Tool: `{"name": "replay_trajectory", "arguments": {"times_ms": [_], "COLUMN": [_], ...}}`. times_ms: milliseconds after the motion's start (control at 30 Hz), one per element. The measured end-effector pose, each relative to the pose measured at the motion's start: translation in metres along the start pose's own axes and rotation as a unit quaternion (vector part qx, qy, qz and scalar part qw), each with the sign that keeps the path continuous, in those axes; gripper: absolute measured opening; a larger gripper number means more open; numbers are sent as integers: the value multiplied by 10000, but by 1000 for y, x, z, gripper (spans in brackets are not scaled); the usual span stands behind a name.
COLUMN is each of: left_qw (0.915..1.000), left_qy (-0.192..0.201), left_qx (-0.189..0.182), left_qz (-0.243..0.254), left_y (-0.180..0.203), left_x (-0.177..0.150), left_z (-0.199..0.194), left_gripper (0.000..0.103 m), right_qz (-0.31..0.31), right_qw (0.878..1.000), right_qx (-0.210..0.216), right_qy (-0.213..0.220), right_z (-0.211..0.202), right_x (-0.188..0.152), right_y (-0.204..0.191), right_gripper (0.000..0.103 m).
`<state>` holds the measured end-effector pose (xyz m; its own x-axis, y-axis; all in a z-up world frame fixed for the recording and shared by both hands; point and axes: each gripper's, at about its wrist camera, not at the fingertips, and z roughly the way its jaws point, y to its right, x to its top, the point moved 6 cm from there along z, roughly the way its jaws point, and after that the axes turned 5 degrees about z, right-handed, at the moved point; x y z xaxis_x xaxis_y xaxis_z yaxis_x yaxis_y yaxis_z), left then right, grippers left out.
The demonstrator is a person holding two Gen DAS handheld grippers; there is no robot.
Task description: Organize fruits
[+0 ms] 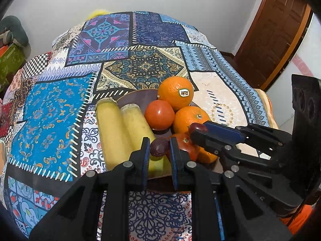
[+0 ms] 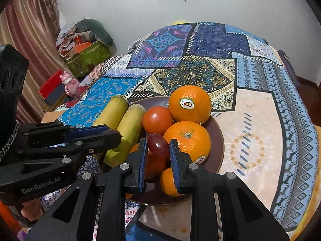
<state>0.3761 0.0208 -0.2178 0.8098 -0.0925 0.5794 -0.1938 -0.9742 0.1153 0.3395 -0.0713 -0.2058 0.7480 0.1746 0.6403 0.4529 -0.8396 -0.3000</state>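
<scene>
Left jaws: my left gripper pinches a grape;
Right jaws: my right gripper clasps a second grape;
Plate: at 12 o'clock, oranges

Your left tool and right tool crowd the plate's near side — each has a grape between its fingers. The two bananas wall the left, and the stacked oranges and tomato block the far side. Bare desk lies open to your right — and beyond the plate.
</scene>
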Motion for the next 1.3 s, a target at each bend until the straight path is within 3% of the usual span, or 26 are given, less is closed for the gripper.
{"name": "replay_trajectory", "arguments": {"times_ms": [133, 400, 667, 967, 1133, 1300], "left_qw": [10000, 9998, 9966, 9810, 9672, 9564], "left_qy": [14, 144, 766, 1857, 2489, 2864], "left_qx": [72, 96, 310, 464, 438, 496], "left_qz": [40, -78, 64, 332, 267, 281], "left_y": [0, -5, 0, 34, 51, 66], "left_x": [-1, 0, 13, 6, -13, -38], "left_z": [3, -11, -79, -198, -263, -304], "left_gripper": [19, 29, 29, 29, 29, 34], "right_qz": [13, 67, 41, -197, -242, -353], "right_qw": [10000, 9999, 9975, 9867, 9791, 9704], "right_qx": [-42, -28, 14, -10, 44, -38], "right_qy": [0, 151, 700, 1613, 2020, 2387], "right_z": [1, -21, -79, -185, -235, -272], "right_x": [0, 2, 17, 18, 3, -15], "right_y": [3, 4, -9, -46, -69, -89], "right_gripper": [22, 29, 30, 31, 36, 45]}}
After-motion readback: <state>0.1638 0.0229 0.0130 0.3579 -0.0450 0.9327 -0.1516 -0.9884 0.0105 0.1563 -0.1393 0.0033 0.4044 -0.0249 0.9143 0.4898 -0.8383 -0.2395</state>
